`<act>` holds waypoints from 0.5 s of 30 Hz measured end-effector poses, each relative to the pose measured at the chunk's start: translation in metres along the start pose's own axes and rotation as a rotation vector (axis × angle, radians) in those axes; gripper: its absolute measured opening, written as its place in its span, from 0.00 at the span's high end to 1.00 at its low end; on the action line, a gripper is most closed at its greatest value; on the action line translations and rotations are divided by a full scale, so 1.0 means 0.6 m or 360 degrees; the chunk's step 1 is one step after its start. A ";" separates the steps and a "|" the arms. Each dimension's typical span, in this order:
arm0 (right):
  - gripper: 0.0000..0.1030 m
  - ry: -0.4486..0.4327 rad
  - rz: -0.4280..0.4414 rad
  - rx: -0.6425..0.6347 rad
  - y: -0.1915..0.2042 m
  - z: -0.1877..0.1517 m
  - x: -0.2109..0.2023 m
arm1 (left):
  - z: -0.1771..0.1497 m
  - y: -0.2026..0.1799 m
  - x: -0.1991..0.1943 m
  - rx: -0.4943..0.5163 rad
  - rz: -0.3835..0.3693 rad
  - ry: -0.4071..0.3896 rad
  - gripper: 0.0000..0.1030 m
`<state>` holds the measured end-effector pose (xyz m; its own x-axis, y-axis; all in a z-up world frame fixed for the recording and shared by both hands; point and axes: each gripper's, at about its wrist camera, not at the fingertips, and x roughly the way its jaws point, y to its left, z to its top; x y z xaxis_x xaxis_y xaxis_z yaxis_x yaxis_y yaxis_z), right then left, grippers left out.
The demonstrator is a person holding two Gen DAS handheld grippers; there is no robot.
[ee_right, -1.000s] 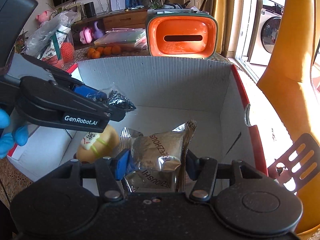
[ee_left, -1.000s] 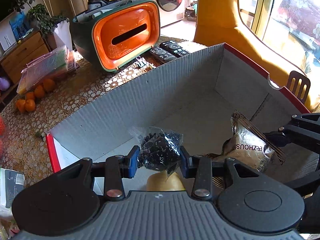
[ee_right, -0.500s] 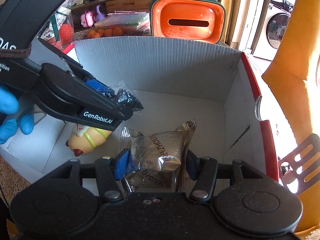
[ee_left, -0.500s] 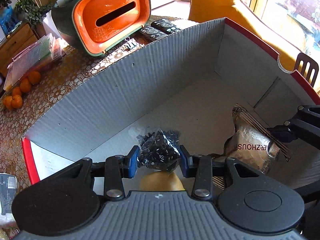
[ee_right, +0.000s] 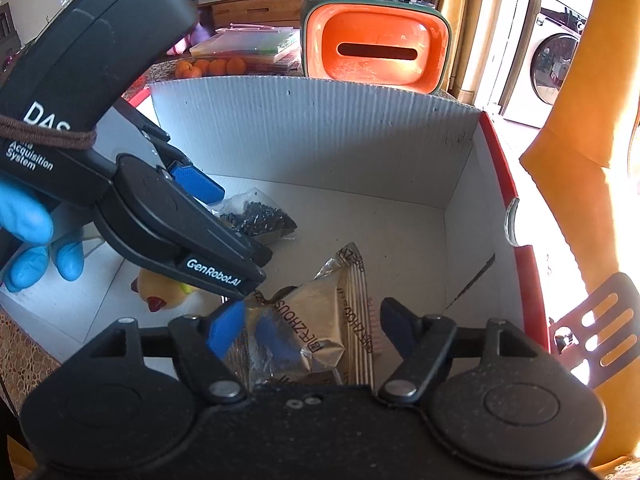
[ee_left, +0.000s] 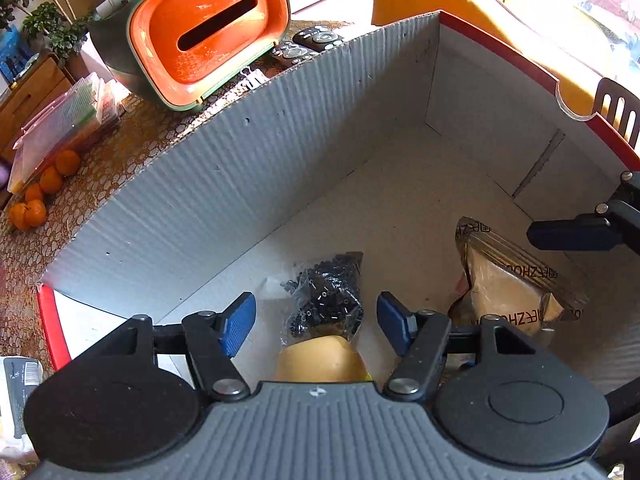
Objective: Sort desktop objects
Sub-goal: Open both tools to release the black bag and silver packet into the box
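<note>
I have both sets of fingers spread wide inside the cardboard box, gripping nothing. My left gripper hangs over the bag of black beads, which lies on the box floor against the yellow toy. My right gripper straddles the foil snack packet, released near the right wall. The risk I see is in pulling out: a pad could snag the crinkled foil or the loose bead bag and drag it back up, or my two tools, close together, could knock each other.
</note>
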<state>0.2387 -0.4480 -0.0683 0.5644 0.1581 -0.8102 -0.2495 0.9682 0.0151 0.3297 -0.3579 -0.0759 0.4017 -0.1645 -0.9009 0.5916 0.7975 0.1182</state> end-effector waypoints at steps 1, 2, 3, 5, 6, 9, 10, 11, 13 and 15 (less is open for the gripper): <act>0.24 -0.0008 0.0000 -0.0004 0.000 0.001 -0.002 | 0.000 0.003 -0.004 -0.0020 -0.0010 -0.0013 0.36; 0.24 -0.0016 -0.0004 -0.0006 0.000 0.001 -0.004 | 0.000 0.005 -0.008 -0.0043 -0.0024 -0.0024 0.36; 0.24 -0.0024 -0.0008 -0.0004 0.000 0.002 -0.005 | 0.000 0.009 -0.013 -0.0077 -0.0045 -0.0035 0.36; 0.23 -0.0033 0.0003 0.0017 -0.002 0.003 -0.008 | 0.000 0.015 -0.020 -0.0118 -0.0072 -0.0055 0.36; 0.23 -0.0039 0.0011 0.0024 -0.003 0.003 -0.010 | 0.000 0.016 -0.026 -0.0128 -0.0079 -0.0070 0.36; 0.18 -0.0074 0.0024 0.0028 -0.003 0.001 -0.021 | -0.005 0.016 -0.041 -0.0127 -0.0093 -0.0104 0.36; 0.17 -0.0090 0.0029 0.0031 -0.004 0.000 -0.027 | -0.007 0.017 -0.046 -0.0128 -0.0100 -0.0114 0.36; 0.17 -0.0108 0.0035 0.0037 -0.004 0.000 -0.032 | -0.008 0.017 -0.051 -0.0132 -0.0104 -0.0126 0.36; 0.15 -0.0136 0.0052 0.0053 -0.005 0.000 -0.040 | -0.013 0.019 -0.064 -0.0155 -0.0117 -0.0150 0.36; 0.13 -0.0165 0.0070 0.0075 -0.005 -0.002 -0.050 | -0.016 0.021 -0.075 -0.0174 -0.0133 -0.0175 0.36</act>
<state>0.2217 -0.4556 -0.0447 0.6327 0.2172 -0.7433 -0.2396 0.9677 0.0788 0.3125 -0.3350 -0.0378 0.4316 -0.2908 -0.8539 0.5492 0.8357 -0.0070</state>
